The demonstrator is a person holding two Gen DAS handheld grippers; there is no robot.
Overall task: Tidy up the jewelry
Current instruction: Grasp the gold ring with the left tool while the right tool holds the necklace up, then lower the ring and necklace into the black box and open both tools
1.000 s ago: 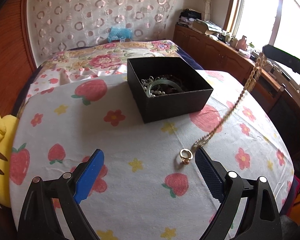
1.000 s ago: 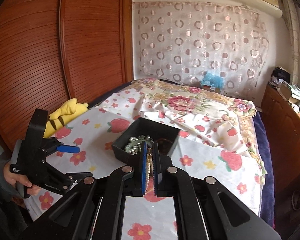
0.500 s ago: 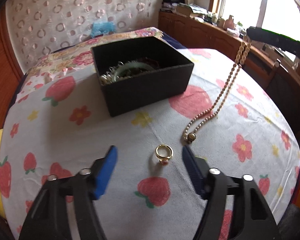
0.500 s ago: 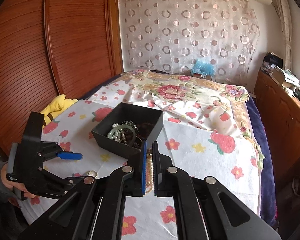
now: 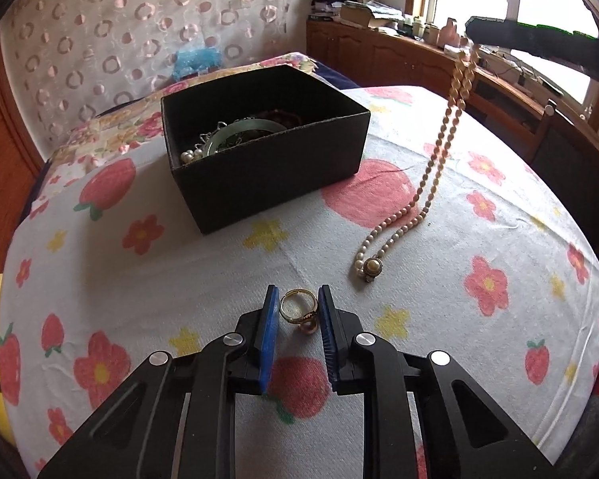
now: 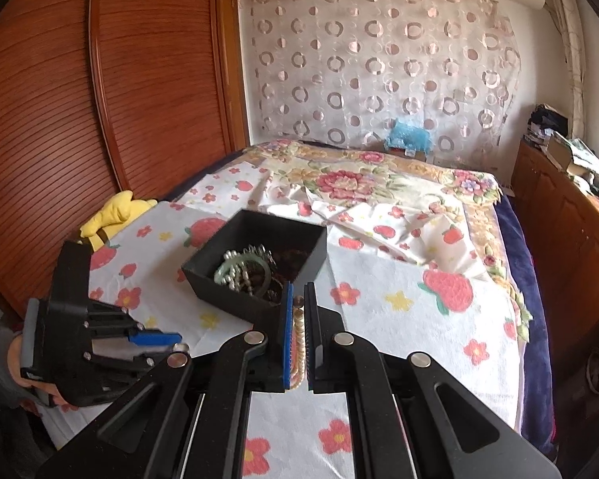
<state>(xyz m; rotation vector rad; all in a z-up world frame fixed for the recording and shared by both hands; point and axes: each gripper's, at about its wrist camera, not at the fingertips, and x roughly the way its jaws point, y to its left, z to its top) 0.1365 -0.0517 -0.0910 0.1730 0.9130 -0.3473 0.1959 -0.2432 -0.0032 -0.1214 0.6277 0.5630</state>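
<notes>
A small gold ring (image 5: pixel 297 311) lies on the strawberry-print cloth (image 5: pixel 379 199) between the blue pads of my left gripper (image 5: pixel 298 299). Its jaws are closing and the pads touch the ring's two sides. In the right wrist view the left gripper (image 6: pixel 171 343) sits low at the left, held by a hand. My right gripper (image 6: pixel 298 335) is shut on a pearl necklace (image 5: pixel 439 159). The strand hangs from it, and the clasp end (image 5: pixel 371 267) rests on the cloth. Behind stands an open black box (image 5: pixel 259 151) holding a green bangle (image 6: pixel 241 267), pearls and chains.
A yellow plush toy (image 6: pixel 116 211) lies at the cloth's left edge beside a wooden wardrobe (image 6: pixel 100 119). A floral quilt (image 6: pixel 359 183) is rumpled behind the box. Wooden cabinets (image 5: pixel 379 52) with clutter run along the right under a window.
My left gripper came down and forward over the ring, and its jaws narrowed from wide apart to the ring's sides. The necklace's lower end settled onto the cloth. The right gripper stayed shut.
</notes>
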